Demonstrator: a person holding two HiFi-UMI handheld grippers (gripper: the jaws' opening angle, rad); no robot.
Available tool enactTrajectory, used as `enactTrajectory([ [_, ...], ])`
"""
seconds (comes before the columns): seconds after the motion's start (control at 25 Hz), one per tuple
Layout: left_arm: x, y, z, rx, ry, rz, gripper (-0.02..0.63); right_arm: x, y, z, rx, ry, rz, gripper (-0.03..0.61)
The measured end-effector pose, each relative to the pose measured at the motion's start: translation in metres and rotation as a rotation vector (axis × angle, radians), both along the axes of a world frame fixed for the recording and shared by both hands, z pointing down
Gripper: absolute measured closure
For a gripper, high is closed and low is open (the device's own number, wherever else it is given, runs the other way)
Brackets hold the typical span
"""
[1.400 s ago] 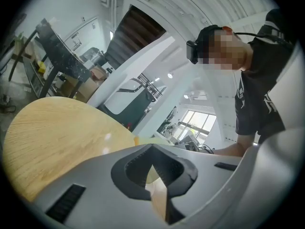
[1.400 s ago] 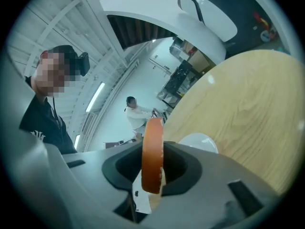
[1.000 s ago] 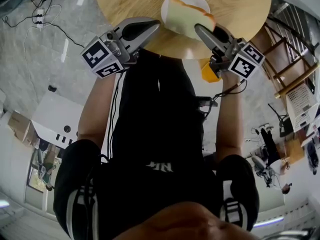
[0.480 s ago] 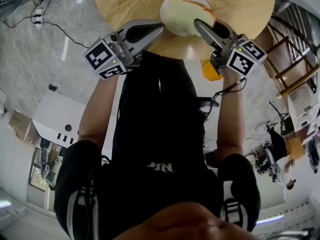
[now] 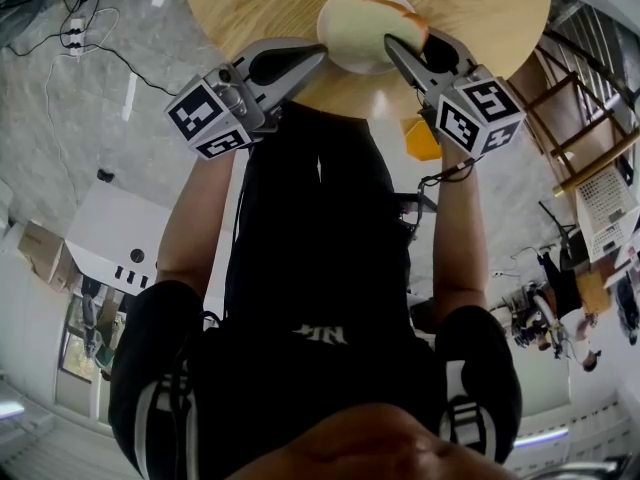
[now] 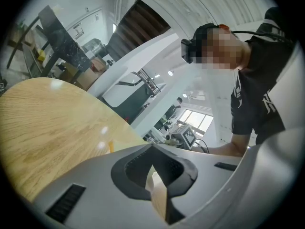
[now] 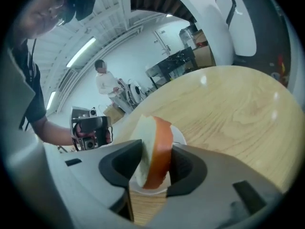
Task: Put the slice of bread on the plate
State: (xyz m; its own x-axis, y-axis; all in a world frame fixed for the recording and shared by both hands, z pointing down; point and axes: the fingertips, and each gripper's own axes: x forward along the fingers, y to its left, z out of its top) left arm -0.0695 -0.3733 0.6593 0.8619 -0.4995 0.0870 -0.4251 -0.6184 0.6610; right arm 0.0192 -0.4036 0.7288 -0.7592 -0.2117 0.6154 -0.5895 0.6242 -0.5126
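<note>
Head view: my right hand-held gripper (image 5: 392, 43) reaches in over the plate (image 5: 368, 68) with the slice of bread (image 5: 358, 26) between its jaws, so the slice is right above the plate. My left hand-held gripper (image 5: 316, 52) sits at the near edge of the tabletop (image 5: 250, 8), just beside the plate. Compared with a second ago, the right one has rolled so its marker cube (image 5: 480, 116) faces up at me more. The slice also looks less spread out, and the left one hasn't budged. The plate is close to the near edge, with plenty of bare wood beyond it and off to both sides.

Left gripper view: the jaws are together with nothing in them, and only wood grain shows past them.

Right gripper view: the jaws have just been opening and now stand moderately apart. The slice stands on edge between the pads, crust toward the right pad, with its lower end over the plate. The grip looks loosened, not squeezing, and I can't tell if the slice is touching down.
</note>
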Motion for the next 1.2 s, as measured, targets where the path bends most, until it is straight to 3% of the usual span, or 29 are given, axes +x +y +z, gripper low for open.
enactTrajectory([
  [0.16, 0.0, 0.002, 0.0, -0.001, -0.002, 0.002, 0.601, 0.001, -0.002, 0.001, 0.044, 0.055, -0.011, 0.409],
  [0.28, 0.001, 0.003, 0.002, -0.004, -0.003, 0.002, 0.601, 0.004, -0.005, 0.006, 0.079, 0.122, -0.021, 0.331],
  [0.68, 0.002, 0.005, 0.007, -0.006, -0.015, 0.004, 0.601, 0.005, -0.007, 0.015, 0.19, 0.231, -0.068, 0.313],
  [0.96, 0.004, 0.01, 0.002, 0.009, -0.035, 0.015, 0.601, 0.006, -0.012, 0.0, 0.249, 0.196, -0.04, 0.313],
  [1.2, 0.005, 0.007, -0.041, 0.085, -0.05, 0.018, 0.601, 0.005, -0.013, -0.055, 0.329, 0.106, -0.022, 0.314],
])
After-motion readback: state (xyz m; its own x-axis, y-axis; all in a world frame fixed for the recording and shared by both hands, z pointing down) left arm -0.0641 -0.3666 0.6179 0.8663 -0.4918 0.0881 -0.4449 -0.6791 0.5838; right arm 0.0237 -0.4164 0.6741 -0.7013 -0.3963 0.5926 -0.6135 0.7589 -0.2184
